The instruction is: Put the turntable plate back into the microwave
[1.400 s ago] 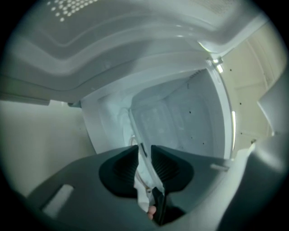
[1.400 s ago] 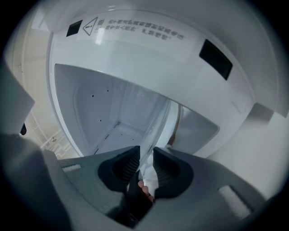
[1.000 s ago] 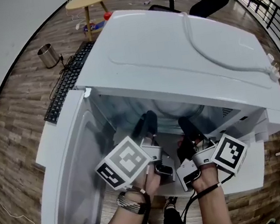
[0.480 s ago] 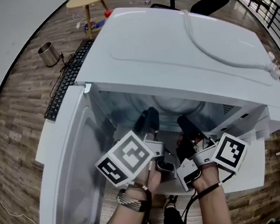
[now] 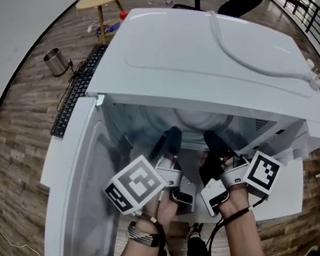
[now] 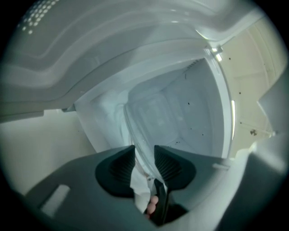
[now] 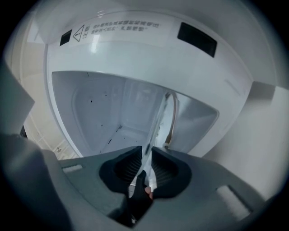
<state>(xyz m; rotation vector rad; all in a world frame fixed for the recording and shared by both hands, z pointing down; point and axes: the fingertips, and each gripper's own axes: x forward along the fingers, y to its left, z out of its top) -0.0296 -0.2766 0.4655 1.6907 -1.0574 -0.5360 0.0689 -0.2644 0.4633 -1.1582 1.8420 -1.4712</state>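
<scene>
The microwave [image 5: 197,59] stands with its door [image 5: 82,207] swung open to the left. Both grippers reach into the near mouth of its cavity. The plate [image 6: 149,126] is inside that opening, with its near rim running between the jaws of each tool. The left gripper [image 6: 144,151] has just been opening. Its pads stand wide, with a light gap beside the rim, so they do not seem to press on it. The right gripper [image 7: 146,151] has just been closing. Its jaws are narrow and appear to pinch the rim, though the glass is hard to make out there. A keyboard [image 5: 77,92] lies on the floor at the far left of the microwave.
</scene>
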